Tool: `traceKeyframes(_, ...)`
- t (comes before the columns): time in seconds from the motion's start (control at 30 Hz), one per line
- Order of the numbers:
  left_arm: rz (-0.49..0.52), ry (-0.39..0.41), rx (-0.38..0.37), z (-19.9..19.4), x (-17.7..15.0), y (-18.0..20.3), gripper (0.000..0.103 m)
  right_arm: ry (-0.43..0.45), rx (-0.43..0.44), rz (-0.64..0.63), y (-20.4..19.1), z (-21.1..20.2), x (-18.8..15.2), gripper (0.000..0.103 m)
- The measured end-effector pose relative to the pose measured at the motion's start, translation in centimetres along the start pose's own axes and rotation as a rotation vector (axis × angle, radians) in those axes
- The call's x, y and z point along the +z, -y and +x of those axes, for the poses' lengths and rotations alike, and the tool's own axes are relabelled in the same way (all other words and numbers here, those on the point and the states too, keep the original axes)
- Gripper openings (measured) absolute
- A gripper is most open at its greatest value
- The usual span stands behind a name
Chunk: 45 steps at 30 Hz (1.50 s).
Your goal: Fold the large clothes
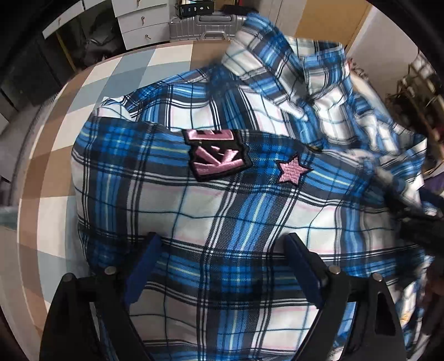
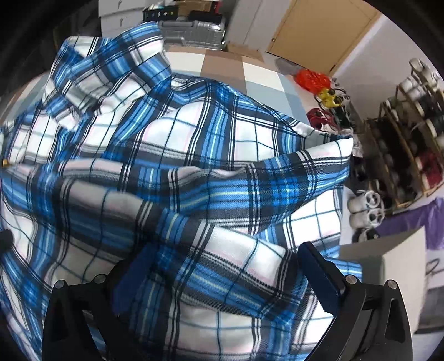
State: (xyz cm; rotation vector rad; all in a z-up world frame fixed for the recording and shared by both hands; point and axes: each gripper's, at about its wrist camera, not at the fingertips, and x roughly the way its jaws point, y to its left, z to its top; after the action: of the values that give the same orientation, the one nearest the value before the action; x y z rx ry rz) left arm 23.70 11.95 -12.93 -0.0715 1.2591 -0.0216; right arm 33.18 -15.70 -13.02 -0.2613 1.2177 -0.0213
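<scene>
On the far left of the left wrist view, the checked tabletop [image 1: 91,83] in grey, white and tan squares shows bare beside the shirt. A white drawer unit [image 1: 141,23] and a silver suitcase [image 1: 205,26] stand beyond its far edge. The blue plaid shirt [image 1: 222,194] lies spread on this tabletop and fills most of the view, its collar [image 1: 313,75] rumpled toward the far right. On its front sit a pink letter patch [image 1: 219,155] and, just to the right of it, a pink star patch [image 1: 292,172]. The left gripper [image 1: 224,255] points steeply down over the lower part of the shirt, its jaws standing wide apart with flat cloth beneath them and nothing pinched between the blue pads.

In the right wrist view the same shirt [image 2: 172,172] is bunched in loose folds, with a sleeve or flap [image 2: 299,172] raised in a ridge toward the right edge of the tabletop [image 2: 249,72]. The right gripper [image 2: 224,266] hovers over the near folds; its jaws are spread wide, cloth lying between the pads without being clamped. Farther right, off the tabletop, are a red bag [image 2: 312,79], pairs of shoes [image 2: 363,205] on the floor and a wooden shoe rack [image 2: 408,133].
</scene>
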Motion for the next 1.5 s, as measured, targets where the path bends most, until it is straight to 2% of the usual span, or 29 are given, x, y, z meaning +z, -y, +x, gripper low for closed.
traceKeyframes(0.07,0.004,-0.007,-0.009,0.1,0.1,0.1,0.090,-0.032,0.023,0.003,0.4,-0.2,1.1,0.103)
traceKeyframes(0.13,-0.040,0.001,-0.049,-0.6,0.0,-0.7,0.090,0.032,0.052,0.024,1.2,-1.8,1.2,0.103)
traceKeyframes(0.2,-0.077,0.043,-0.097,-2.2,-0.7,-1.6,0.090,0.106,0.161,0.072,1.7,-3.8,1.0,0.103)
traceKeyframes(0.27,-0.052,0.081,-0.129,-3.5,-1.8,-1.6,0.090,0.082,0.323,0.094,1.7,-4.6,0.0,0.103)
traceKeyframes(0.3,-0.028,0.094,-0.130,-4.0,-2.6,-1.2,0.090,0.068,0.381,0.097,1.2,-4.7,-0.7,0.103)
traceKeyframes(0.33,-0.004,0.098,-0.134,-4.1,-3.3,-0.9,0.090,0.055,0.402,0.091,0.6,-4.8,-1.2,0.103)
traceKeyframes(0.4,0.040,0.077,-0.107,-3.4,-3.9,0.1,0.090,0.035,0.391,0.040,-1.2,-4.6,-2.1,0.103)
traceKeyframes(0.5,0.042,0.073,0.015,-1.5,-4.7,-0.1,0.090,-0.006,0.262,-0.035,-3.4,-2.7,-3.2,0.103)
traceKeyframes(0.53,0.044,0.065,0.016,-0.8,-4.8,-0.2,0.090,-0.016,0.237,-0.038,-3.8,-2.1,-3.5,0.103)
traceKeyframes(0.6,0.037,0.088,0.019,-0.3,-5.1,-0.5,0.090,0.043,0.200,-0.057,-4.4,-2.2,-4.0,0.103)
traceKeyframes(0.7,0.055,0.110,0.020,0.1,-5.5,-0.6,0.090,0.034,0.215,-0.036,-4.2,-2.6,-4.3,0.103)
traceKeyframes(0.8,0.014,0.145,-0.007,-0.9,-6.5,-1.3,0.090,0.110,0.244,-0.015,-3.6,-4.6,-4.8,0.103)
traceKeyframes(0.87,0.000,0.200,-0.056,-1.7,-7.2,-2.1,0.090,0.136,0.301,-0.003,-3.6,-5.8,-5.5,0.103)
traceKeyframes(0.9,0.005,0.208,-0.051,-1.7,-7.4,-2.2,0.090,0.140,0.323,-0.006,-3.8,-6.1,-5.7,0.103)
traceKeyframes(1.03,0.033,0.148,-0.008,-0.6,-8.4,-2.4,0.090,0.095,0.283,-0.026,-4.7,-4.6,-6.8,0.103)
traceKeyframes(1.17,0.043,0.128,-0.050,-1.3,-8.6,-3.0,0.090,0.098,0.263,-0.034,-4.5,-3.7,-7.7,0.103)
traceKeyframes(1.23,0.038,0.082,-0.086,-2.7,-7.8,-3.6,0.090,0.071,0.292,-0.093,-5.2,-4.1,-7.7,0.103)
traceKeyframes(1.3,0.001,0.097,-0.118,-5.0,-6.2,-3.9,0.090,0.063,0.307,-0.145,-5.2,-5.3,-7.3,0.103)
traceKeyframes(1.37,-0.016,0.114,-0.165,-7.1,-4.7,-4.3,0.090,0.095,0.344,-0.105,-3.8,-7.1,-5.9,0.103)
traceKeyframes(1.47,-0.026,0.139,-0.184,-10.4,-1.6,-4.5,0.090,0.171,0.425,0.015,-0.8,-10.2,-2.7,0.103)
traceKeyframes(1.5,-0.038,0.171,-0.185,-11.6,-0.1,-4.3,0.090,0.196,0.445,0.051,0.1,-11.1,-1.2,0.103)
